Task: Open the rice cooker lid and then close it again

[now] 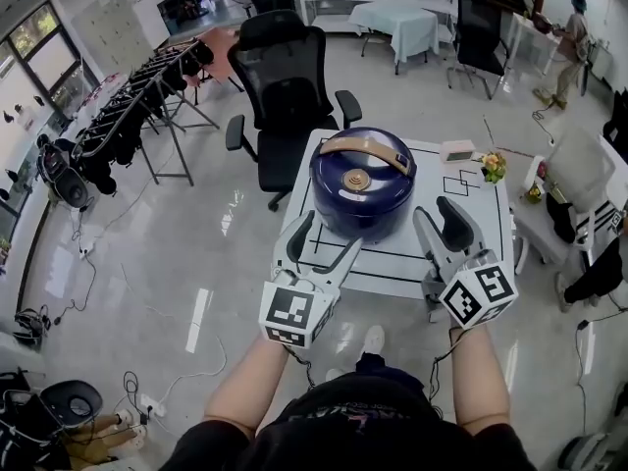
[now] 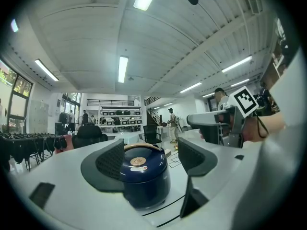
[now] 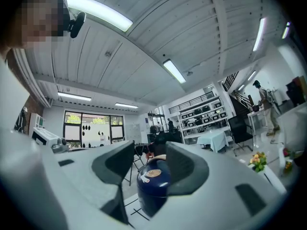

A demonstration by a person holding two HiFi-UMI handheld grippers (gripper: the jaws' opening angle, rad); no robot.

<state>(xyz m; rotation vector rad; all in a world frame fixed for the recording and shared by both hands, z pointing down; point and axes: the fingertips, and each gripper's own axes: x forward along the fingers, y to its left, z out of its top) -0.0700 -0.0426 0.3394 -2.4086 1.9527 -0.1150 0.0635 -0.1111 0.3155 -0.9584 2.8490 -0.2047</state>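
Rice cooker (image 1: 362, 184), lid (image 1: 361, 165) shut, stands at the middle of the desk (image 1: 481, 226). Left gripper (image 1: 326, 245) is held at its 7 o'clock, fingers (image 2: 111, 161) wide, nothing gripped; right gripper (image 1: 444, 226) at 4 o'clock, likewise spread. Body is best braced while lid is raised.

A small white table (image 1: 471, 234) stands on a glossy pale floor (image 1: 196, 253). Black lines (image 1: 392, 256) are drawn on its top: long ones run left to right across the near part, and small overlapping squares (image 1: 457, 183) sit toward the far right. A dark blue rice cooker (image 1: 362, 186) rests on the table left of centre. Its lid is shut and its tan handle (image 1: 365, 149) lies across the top on the far side. At the far edge, to the right, lies a small white box (image 1: 457, 151). A little bunch of flowers (image 1: 493, 167) is just beside it, by the far right corner.
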